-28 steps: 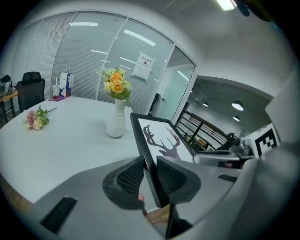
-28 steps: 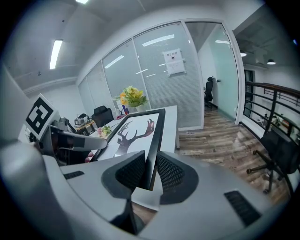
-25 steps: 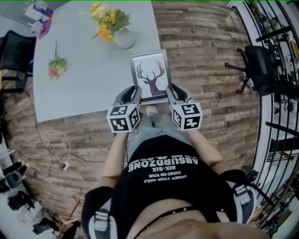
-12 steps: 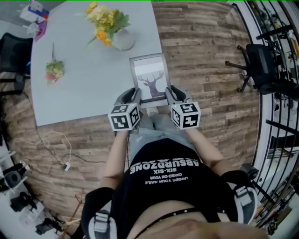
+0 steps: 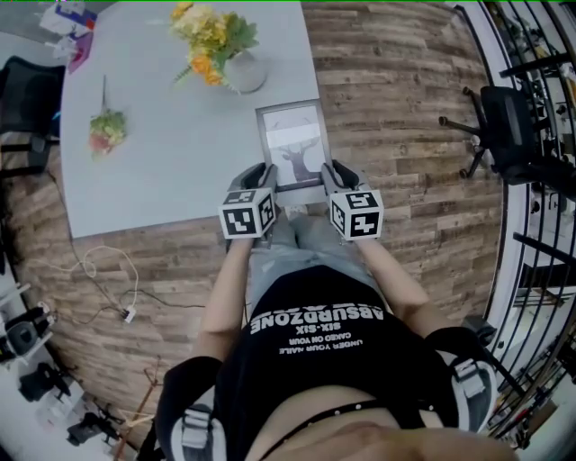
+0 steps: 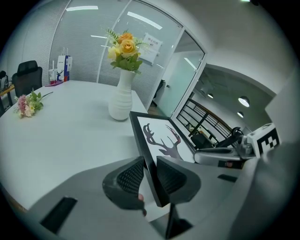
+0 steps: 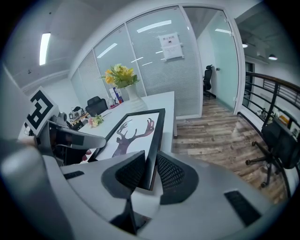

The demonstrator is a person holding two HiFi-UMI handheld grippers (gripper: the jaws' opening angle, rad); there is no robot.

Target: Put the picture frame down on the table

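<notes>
A black picture frame (image 5: pixel 294 142) with a deer-antler print is held over the near right corner of the pale table (image 5: pixel 162 153), tilted up toward me. My left gripper (image 5: pixel 267 173) is shut on the frame's left edge (image 6: pixel 146 154). On the frame's right edge (image 7: pixel 153 140) my right gripper (image 5: pixel 326 171) is shut too. In the gripper views the frame's far end slopes down toward the tabletop; whether it touches the table I cannot tell.
A white vase with yellow flowers (image 5: pixel 241 70) stands just beyond the frame. A small pink bouquet (image 5: pixel 106 128) lies to the left. Boxes (image 5: pixel 72 20) sit at the far left corner. Black office chairs (image 5: pixel 506 122) stand on the wood floor to the right.
Both grippers have moved forward and tipped the frame flatter, toward the table; it now looks shorter and lies further over the tabletop.
</notes>
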